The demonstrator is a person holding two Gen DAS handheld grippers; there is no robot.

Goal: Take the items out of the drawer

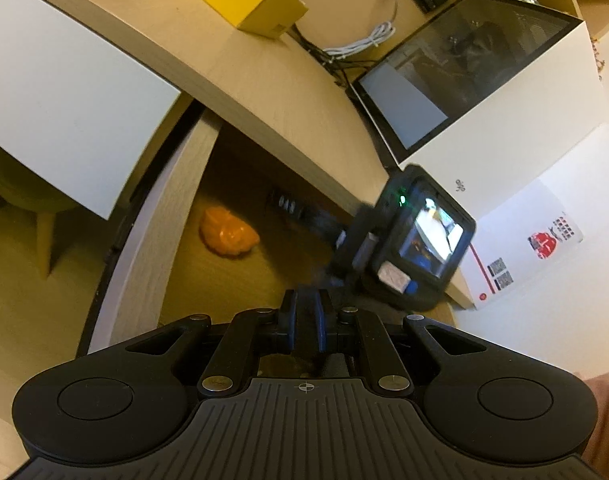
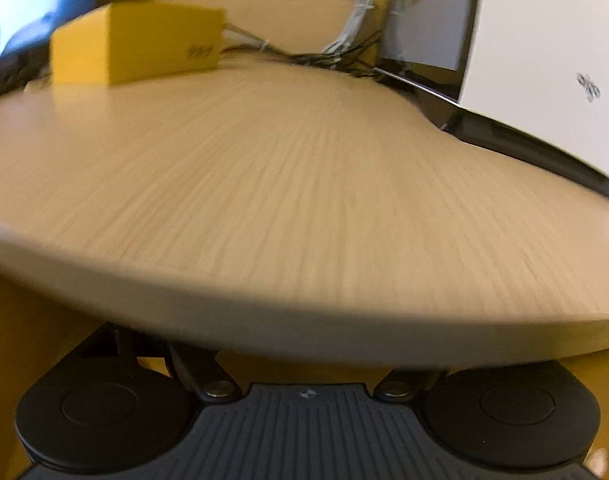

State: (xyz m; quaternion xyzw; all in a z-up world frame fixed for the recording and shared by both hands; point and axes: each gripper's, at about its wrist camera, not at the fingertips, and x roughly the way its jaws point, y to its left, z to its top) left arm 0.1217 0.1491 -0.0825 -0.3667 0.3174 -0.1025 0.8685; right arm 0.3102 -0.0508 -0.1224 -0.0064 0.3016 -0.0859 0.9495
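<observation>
We take the open drawer [image 1: 152, 240] as our landmark. It stands pulled out under the edge of the wooden desk [image 1: 264, 80], and on its floor, toward the back, lies an orange item [image 1: 228, 232], soft and crinkled, maybe a wrapped snack; we cannot name it surely.

Our left gripper [image 1: 304, 320] hovers above the front of the drawer with its blue-padded fingers clenched together and nothing between them. Our right gripper [image 1: 408, 240] reaches into the drawer from the right side, deeper than the left one. In its own view the desk edge covers the fingers, and in the left view its body hides them, so we cannot tell whether its tongs are released or clenched, or whether they carry anything.

We judge that the step in hand is the reaching for the orange item. The next move asks for lowering under the desk edge without hitting it, then closing gently on the soft package.

Some dark things [image 1: 288, 204] at the back of the drawer are blurred. The right view is smeared; only a yellow box [image 2: 136, 44] on the desk is clear.
</observation>
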